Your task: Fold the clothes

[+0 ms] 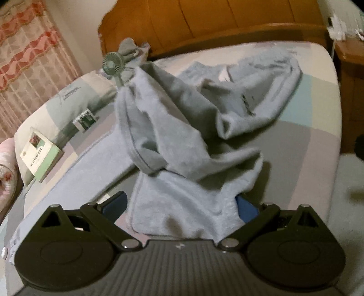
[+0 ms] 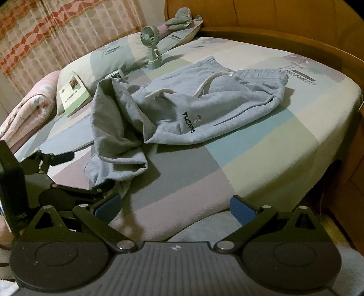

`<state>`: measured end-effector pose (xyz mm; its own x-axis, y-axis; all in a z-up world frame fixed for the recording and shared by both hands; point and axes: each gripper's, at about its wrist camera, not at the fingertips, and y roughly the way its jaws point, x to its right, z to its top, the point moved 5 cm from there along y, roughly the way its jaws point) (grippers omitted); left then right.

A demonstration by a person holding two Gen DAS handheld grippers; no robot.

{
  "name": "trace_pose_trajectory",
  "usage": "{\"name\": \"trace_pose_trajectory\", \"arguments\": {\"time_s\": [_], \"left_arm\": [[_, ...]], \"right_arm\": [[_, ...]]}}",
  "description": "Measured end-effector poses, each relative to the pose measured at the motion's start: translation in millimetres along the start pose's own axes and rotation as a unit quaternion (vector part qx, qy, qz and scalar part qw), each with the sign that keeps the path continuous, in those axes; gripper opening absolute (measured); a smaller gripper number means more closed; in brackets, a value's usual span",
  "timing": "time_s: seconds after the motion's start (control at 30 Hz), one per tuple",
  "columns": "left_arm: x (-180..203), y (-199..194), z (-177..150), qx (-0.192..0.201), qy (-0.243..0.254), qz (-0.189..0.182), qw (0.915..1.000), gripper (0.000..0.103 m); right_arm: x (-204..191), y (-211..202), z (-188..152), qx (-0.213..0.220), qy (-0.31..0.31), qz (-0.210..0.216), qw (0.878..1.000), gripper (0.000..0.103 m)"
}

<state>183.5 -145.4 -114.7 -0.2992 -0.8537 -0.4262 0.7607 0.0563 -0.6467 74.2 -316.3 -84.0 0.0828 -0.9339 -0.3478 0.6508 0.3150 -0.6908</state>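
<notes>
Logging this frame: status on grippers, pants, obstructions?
Left gripper open around pants leg. Right gripper open, empty. Fan, book clear of pants.

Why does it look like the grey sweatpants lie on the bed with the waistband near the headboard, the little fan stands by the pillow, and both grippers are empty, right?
Not quite: only the right gripper is empty. In the left wrist view, a leg of the grey sweatpants lies between the open fingers of the left gripper. The waistband does point toward the headboard, and the fan stands by the pillow.

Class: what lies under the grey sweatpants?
The grey sweatpants lie on the patchwork bedsheet. Whatever the sheet's pattern does beneath them is covered.
</notes>
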Motion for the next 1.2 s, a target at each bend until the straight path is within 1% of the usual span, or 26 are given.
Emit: {"name": "trace_pose_trajectory", "arguments": {"time_s": [0.07, 0.13, 0.23, 0.37, 0.57, 0.63, 0.77, 0.83, 0.93, 1.03, 1.13, 1.17, 1.2], "left_arm": [[9.0, 2.0, -2.0, -0.006, 0.018, -0.005, 0.9998, 0.099], [18.6, 3.0, -3.9, -0.007, 0.043, 0.006, 0.999, 0.099], [18.3, 2.3, -6.1, 0.001, 0.064, 0.055, 0.9964, 0.1], [10.3, 7.2, -9.4, -0.026, 0.046, 0.054, 0.9971, 0.1], [12.9, 12.5, -11.9, -0.025, 0.028, 0.064, 0.9972, 0.101], [8.9, 11.1, -13.5, -0.029, 0.018, 0.074, 0.9967, 0.101], [-3.5, 1.6, -22.3, -0.039, 0.022, 0.106, 0.9933, 0.1], [-10.2, -3.7, -28.9, -0.047, 0.014, 0.113, 0.9924, 0.1], [-17.5, -2.5, -36.2, -0.05, -0.003, 0.093, 0.9944, 0.1], [-18.9, -3.3, -37.1, -0.045, -0.025, 0.097, 0.9939, 0.1], [-25.9, -8.8, -39.3, -0.032, -0.043, 0.125, 0.9907, 0.1], [-32.5, -11.2, -41.1, -0.025, -0.053, 0.147, 0.9874, 0.1], [-37.7, -12.9, -42.9, -0.021, -0.065, 0.16, 0.9847, 0.1]], "right_arm": [[1.2, -0.8, 0.0, 0.001, 0.002, 0.002, 1.0, 0.103], [2.7, -1.5, -0.1, 0.003, 0.004, 0.003, 1.0, 0.103], [4.2, -2.5, -0.6, 0.004, 0.006, 0.004, 1.0, 0.103], [5.8, -3.0, -1.2, 0.005, 0.01, 0.008, 1.0, 0.103], [2.3, -4.0, -1.2, 0.005, 0.005, 0.015, 1.0, 0.103], [0.4, -6.4, -1.6, 0.008, 0.001, 0.014, 1.0, 0.103], [-0.4, -10.8, -2.1, 0.012, 0.001, 0.017, 1.0, 0.103], [-3.3, -10.7, -2.0, 0.01, -0.002, 0.021, 1.0, 0.103], [-11.3, -9.8, -1.0, 0.005, -0.013, 0.032, 0.999, 0.103], [-25.5, -7.5, 0.1, -0.008, -0.035, 0.046, 0.998, 0.103], [-41.0, -2.9, -1.1, -0.031, -0.059, 0.052, 0.996, 0.103], [-45.7, -2.1, -1.9, -0.035, -0.067, 0.051, 0.996, 0.103], [-49.7, -1.8, -2.6, -0.037, -0.074, 0.05, 0.995, 0.103]]}}
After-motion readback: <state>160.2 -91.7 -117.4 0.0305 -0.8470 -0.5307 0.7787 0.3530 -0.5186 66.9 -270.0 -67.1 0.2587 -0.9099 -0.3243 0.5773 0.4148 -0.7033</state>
